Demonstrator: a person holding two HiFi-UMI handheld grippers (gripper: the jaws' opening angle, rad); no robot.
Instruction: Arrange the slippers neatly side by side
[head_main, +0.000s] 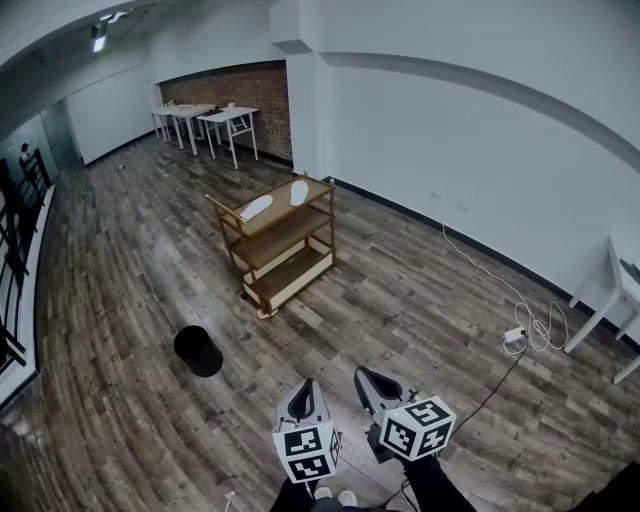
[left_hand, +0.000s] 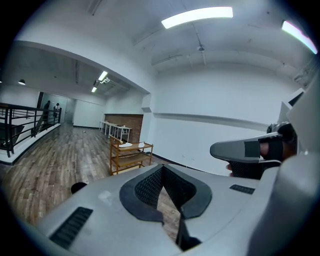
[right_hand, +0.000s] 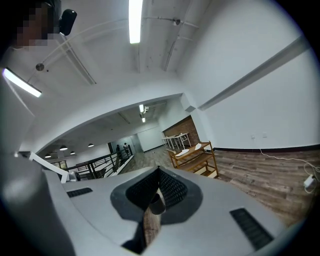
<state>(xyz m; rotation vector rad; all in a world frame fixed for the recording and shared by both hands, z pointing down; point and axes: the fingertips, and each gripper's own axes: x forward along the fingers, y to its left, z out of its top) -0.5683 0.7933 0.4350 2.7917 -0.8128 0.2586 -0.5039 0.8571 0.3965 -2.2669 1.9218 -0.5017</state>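
Note:
Two white slippers (head_main: 257, 207) (head_main: 299, 191) lie apart on the top shelf of a wooden three-tier rack (head_main: 283, 262), far ahead of both grippers. In the left gripper view the rack (left_hand: 128, 157) and a slipper (left_hand: 125, 145) show small in the distance. The right gripper view also has the rack (right_hand: 196, 159) with a slipper (right_hand: 184, 152) on top. My left gripper (head_main: 303, 390) and right gripper (head_main: 368, 378) hang side by side over the floor near the person's feet. Both are shut, tips touching, with nothing held.
A black round bin (head_main: 198, 350) stands on the wood floor between me and the rack. A white power strip (head_main: 515, 338) with a cable lies at the right, by a white table's leg (head_main: 600, 315). White tables (head_main: 205, 118) stand at the far brick wall. A railing (head_main: 15, 250) runs along the left.

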